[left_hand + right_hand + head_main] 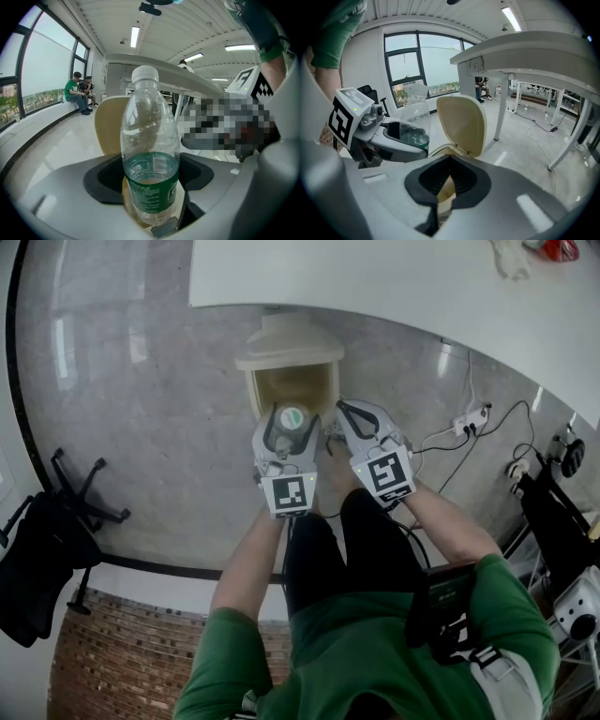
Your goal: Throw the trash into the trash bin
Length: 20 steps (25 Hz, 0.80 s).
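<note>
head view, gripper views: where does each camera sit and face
Head view: on the person's head, looking steeply down at the cream plastic trash bin, lid raised; green sleeves, forearms, left gripper, right gripper show.
Left gripper view: rides the left gripper, looking along jaws shut on a clear plastic bottle with green label, toward the bin's lid.
Right gripper view: rides the right gripper, looking past empty jaws at the bin; left gripper shows.
All three share the bin and bottle.
</note>
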{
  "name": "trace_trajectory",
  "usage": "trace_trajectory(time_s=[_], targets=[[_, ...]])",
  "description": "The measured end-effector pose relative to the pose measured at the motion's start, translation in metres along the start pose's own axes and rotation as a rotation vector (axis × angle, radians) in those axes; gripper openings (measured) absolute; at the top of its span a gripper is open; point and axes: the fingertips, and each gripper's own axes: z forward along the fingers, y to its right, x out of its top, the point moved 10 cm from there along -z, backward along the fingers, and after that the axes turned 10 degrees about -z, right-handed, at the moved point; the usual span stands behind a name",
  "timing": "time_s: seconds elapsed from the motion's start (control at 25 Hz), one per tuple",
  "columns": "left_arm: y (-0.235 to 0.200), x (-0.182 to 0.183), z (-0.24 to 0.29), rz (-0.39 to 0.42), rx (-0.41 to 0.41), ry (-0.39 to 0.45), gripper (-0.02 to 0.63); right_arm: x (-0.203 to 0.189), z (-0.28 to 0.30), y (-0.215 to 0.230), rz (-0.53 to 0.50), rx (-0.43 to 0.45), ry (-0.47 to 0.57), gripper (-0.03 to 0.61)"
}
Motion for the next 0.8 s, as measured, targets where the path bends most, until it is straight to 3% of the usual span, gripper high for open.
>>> trace_trajectory(time_s=[0.2, 0.48, 0.8], targets=[[-0.003, -0.024, 0.026, -0.006, -0.009, -0.008, 0.334, -0.02, 0.013, 0.002, 0.004, 0.005, -0.025, 0.003], [-0.005, -0.049, 0.049, 0.108, -0.029, -0.086, 0.336, -0.041, 0.022, 0.002, 0.022, 0.009, -0.055, 0.003], [-0.011, -0.069, 0.073, 0.15, -0.022, -0.125, 0.339, -0.054, 0.022, 0.004, 0.023, 0.008, -0.066, 0.003]])
